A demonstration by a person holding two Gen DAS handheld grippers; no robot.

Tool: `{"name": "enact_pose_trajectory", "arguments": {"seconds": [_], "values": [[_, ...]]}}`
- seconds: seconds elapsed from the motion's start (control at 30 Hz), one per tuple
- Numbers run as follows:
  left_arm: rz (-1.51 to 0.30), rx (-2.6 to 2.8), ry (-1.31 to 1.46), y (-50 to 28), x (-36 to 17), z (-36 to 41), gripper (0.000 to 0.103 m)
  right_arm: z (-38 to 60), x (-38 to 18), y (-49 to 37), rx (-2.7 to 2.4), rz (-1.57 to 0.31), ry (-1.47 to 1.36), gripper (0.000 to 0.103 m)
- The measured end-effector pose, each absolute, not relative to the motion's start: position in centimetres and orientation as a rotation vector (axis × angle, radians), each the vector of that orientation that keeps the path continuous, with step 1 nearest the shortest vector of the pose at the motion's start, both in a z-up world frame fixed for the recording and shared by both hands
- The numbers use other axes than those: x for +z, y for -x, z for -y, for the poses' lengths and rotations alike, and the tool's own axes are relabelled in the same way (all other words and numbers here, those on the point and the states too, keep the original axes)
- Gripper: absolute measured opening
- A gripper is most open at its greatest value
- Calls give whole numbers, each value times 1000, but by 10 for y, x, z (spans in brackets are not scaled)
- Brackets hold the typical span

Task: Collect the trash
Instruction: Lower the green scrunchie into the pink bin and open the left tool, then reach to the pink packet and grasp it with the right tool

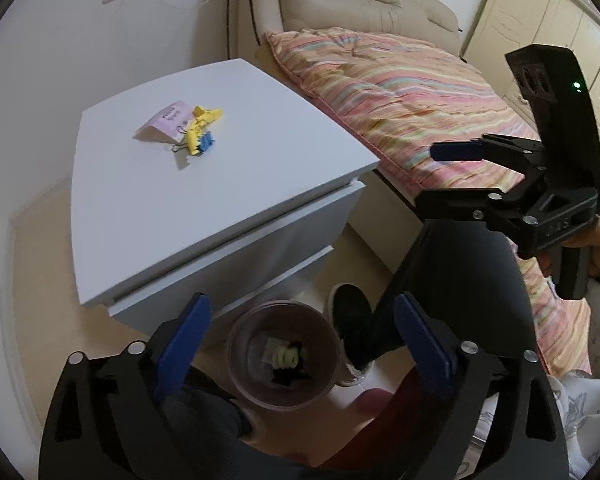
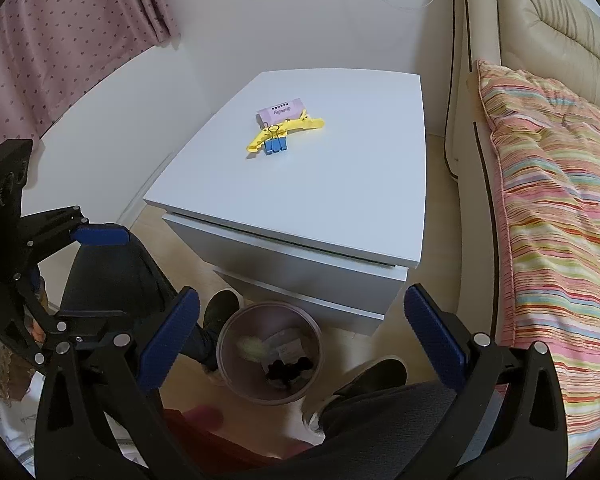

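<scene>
On the worktop (image 2: 340, 184) lie light, stiff clips (image 2: 278, 136) and a paper tag (image 2: 280, 112); pinch the clip bodies. Left tongs (image 1: 300, 344) and right tongs (image 2: 300, 332) gape wide, empty.

Hidden and unreadable parts

The print on the pink card (image 2: 281, 111) is too small to be read. The contents of the bin (image 1: 236, 344) are blurred and cannot be identified. Part of a shoe (image 2: 220, 308) is covered by the right tongs (image 2: 302, 338); the bed (image 2: 560, 208) is cut off by the edge.
</scene>
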State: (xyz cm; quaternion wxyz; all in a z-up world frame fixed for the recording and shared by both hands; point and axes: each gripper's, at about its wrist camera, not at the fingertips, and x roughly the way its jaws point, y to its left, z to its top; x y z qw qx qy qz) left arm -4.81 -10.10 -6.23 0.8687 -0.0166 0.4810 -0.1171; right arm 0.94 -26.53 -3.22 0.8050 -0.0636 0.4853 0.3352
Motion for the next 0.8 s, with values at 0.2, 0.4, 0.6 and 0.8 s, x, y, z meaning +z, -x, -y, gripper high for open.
{"name": "enact_pose_trajectory", "arguments": {"seconds": [0.2,0.4,0.6,0.8], "values": [[-966,-176,53,49,-60,90,95,261,-34,-8,725,-1045,141,100],[-935,-129,69,47,-57,79,95,255,-33,-8,737,-1044,146,100],[-915,-90,70,43,-54,69,95,245,-29,-14,754,-1035,151,100],[-873,-62,88,39,-47,57,95,228,-19,-31,788,-1019,174,100]]}}
